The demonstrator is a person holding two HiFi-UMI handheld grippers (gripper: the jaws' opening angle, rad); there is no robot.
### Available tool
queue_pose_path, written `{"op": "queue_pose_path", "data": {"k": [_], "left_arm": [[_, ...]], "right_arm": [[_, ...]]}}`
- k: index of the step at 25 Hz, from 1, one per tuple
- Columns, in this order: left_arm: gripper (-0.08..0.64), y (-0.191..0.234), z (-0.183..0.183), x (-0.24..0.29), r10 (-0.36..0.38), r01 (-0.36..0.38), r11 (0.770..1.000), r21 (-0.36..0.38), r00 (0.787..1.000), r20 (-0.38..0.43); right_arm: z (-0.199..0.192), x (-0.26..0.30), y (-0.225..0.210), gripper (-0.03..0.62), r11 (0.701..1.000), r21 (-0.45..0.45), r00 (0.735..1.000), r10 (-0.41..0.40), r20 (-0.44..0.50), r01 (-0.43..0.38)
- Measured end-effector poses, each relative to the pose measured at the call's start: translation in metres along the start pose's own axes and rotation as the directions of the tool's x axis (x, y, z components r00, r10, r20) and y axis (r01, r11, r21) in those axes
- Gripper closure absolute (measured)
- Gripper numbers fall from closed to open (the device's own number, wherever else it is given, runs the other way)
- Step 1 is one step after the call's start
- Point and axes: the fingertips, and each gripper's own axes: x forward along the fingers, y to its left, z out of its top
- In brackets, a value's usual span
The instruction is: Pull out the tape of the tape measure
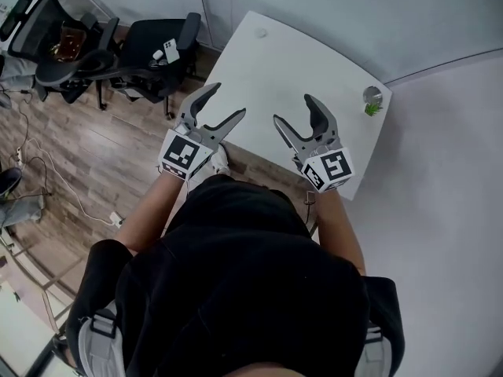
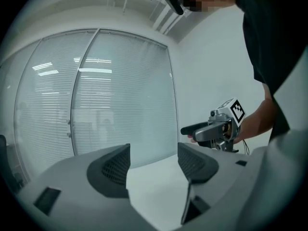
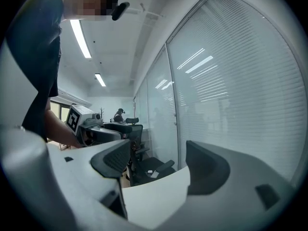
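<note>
White table (image 1: 275,61), round grey tape measure (image 1: 371,99), green edge

- Table (image 1: 267,61): top open across middle and left.
- Sole obstacle on top: small round item with green part (image 1: 371,100), far right corner.
- Left gripper (image 1: 226,100), right gripper (image 1: 295,108): over near edge, jaws apart, open gap between the two.
- Glass partition (image 2: 120,95): closes far side of table.
- Office chairs (image 1: 153,49): crowd floor off left edge.
</note>
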Motion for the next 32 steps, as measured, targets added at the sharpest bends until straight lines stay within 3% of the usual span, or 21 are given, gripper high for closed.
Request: {"op": "queue_pose_path", "data": {"k": [9,16,26,29,32], "left_arm": [[0.256,0.075,-0.018,0.038,-0.135,0.135,0.991,-0.015,0.991,-0.025],[0.256,0.102,-0.035,0.072,-0.169,0.167,0.985,-0.035,0.984,-0.057],[0.264,0.122,-0.073,0.126,-0.189,0.179,0.981,-0.077,0.971,-0.149],[0.268,0.127,-0.093,0.141,-0.211,0.193,0.975,-0.112,0.960,-0.182],[0.278,0.133,-0.108,0.158,-0.230,0.213,0.972,-0.097,0.949,-0.215]], "right_arm": [[-0.002,0.064,-0.023,0.241,0.994,0.009,0.994,-0.105,-0.034,0.105],[-0.006,0.086,-0.053,0.242,0.989,0.017,0.988,-0.148,-0.055,0.149],[-0.060,0.125,-0.109,0.251,0.992,0.069,0.986,-0.097,-0.134,0.107],[-0.083,0.140,-0.122,0.253,0.993,0.087,0.984,-0.064,-0.166,0.079],[-0.099,0.154,-0.138,0.262,0.994,0.092,0.981,-0.045,-0.189,0.064]]}}
